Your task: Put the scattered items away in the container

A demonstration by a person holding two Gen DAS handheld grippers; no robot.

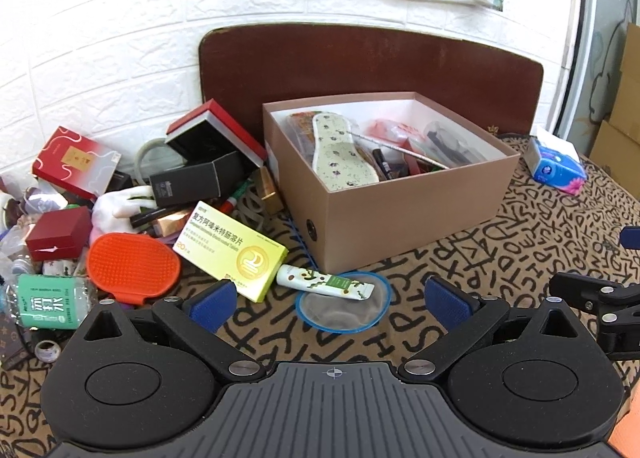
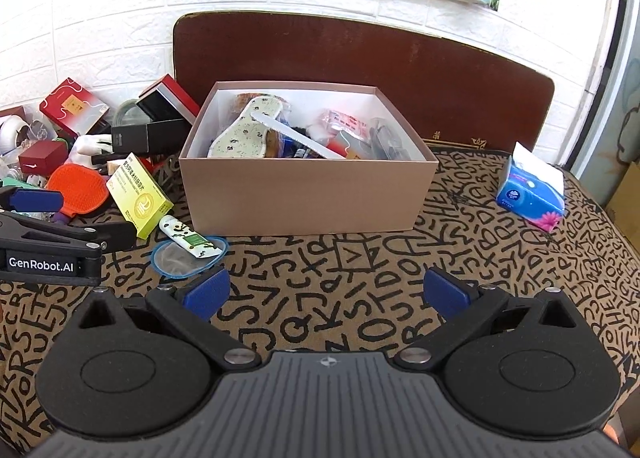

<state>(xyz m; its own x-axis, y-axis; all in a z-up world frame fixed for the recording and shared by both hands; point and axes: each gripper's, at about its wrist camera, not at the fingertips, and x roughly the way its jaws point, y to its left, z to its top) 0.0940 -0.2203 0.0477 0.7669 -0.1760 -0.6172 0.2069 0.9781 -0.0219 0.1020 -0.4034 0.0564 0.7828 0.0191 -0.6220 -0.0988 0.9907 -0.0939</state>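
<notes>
Left to right: a heap of scattered items, among them a red box [image 1: 59, 233], an orange brush [image 1: 133, 267] and a yellow carton [image 1: 231, 250], lies on the patterned cloth [image 2: 360, 270]. A small tube [image 1: 325, 283] rests across a blue-rimmed disc [image 1: 343, 308], just beside the brown box [image 1: 400, 218], which already holds an insole [image 1: 344, 154]. A tissue pack [image 2: 534, 194] sits well apart at right. The left gripper [image 1: 339, 298] and right gripper [image 2: 327, 292] are both spread wide, empty.

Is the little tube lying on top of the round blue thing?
Touching. In the left wrist view the tube lies across the far edge of the round blue-rimmed lid, overlapping its rim; the right wrist view shows the same.
</notes>
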